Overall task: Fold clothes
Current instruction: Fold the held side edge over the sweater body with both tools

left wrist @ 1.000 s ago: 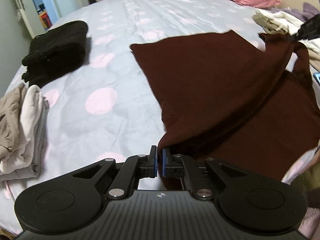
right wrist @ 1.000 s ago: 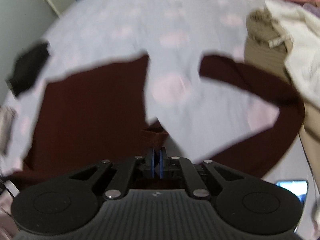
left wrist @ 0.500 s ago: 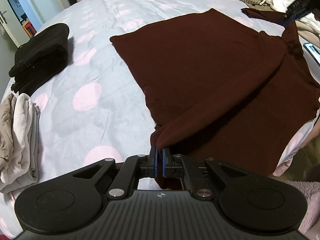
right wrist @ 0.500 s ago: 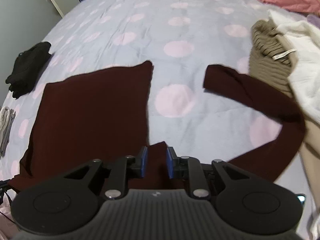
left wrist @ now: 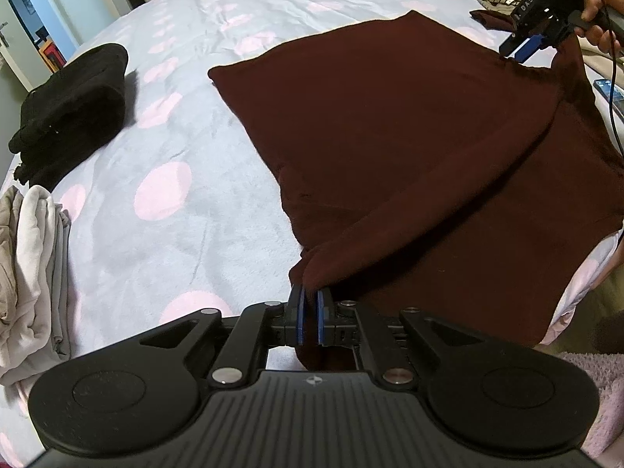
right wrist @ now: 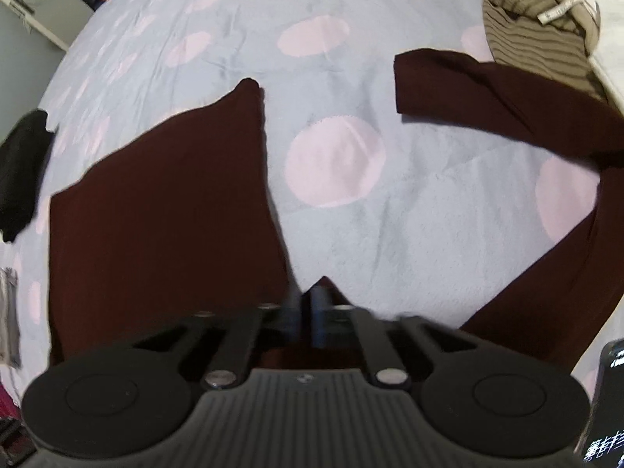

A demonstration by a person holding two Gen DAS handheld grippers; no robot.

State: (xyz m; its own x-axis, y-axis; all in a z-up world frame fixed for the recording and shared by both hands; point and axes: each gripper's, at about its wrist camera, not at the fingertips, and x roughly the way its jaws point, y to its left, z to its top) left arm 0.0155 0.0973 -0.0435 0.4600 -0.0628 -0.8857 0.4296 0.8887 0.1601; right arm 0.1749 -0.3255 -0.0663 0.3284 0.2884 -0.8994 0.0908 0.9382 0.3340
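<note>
A dark maroon sweater (left wrist: 390, 136) lies spread on the spotted bedcover (left wrist: 175, 234). My left gripper (left wrist: 308, 312) is shut on its near corner, and the cloth bunches between the blue pads. In the left wrist view my right gripper (left wrist: 522, 48) sits at the sweater's far right edge, held by a hand (left wrist: 596, 11). In the right wrist view my right gripper (right wrist: 308, 312) has its jaws closing tight on a peak of the sweater (right wrist: 163, 214). One sleeve (right wrist: 507, 93) curves away to the right across the bed.
A folded black garment (left wrist: 74, 105) lies at the far left, and a stack of beige and white clothes (left wrist: 27, 273) sits at the near left edge. A striped olive garment (right wrist: 538, 19) lies beyond the sleeve. A phone (right wrist: 608, 409) rests at the near right.
The sweater has come down from a lifted drape to lie flatter on the bed. My right gripper opened over the cloth half a second ago, sank, and is shut on it again.
</note>
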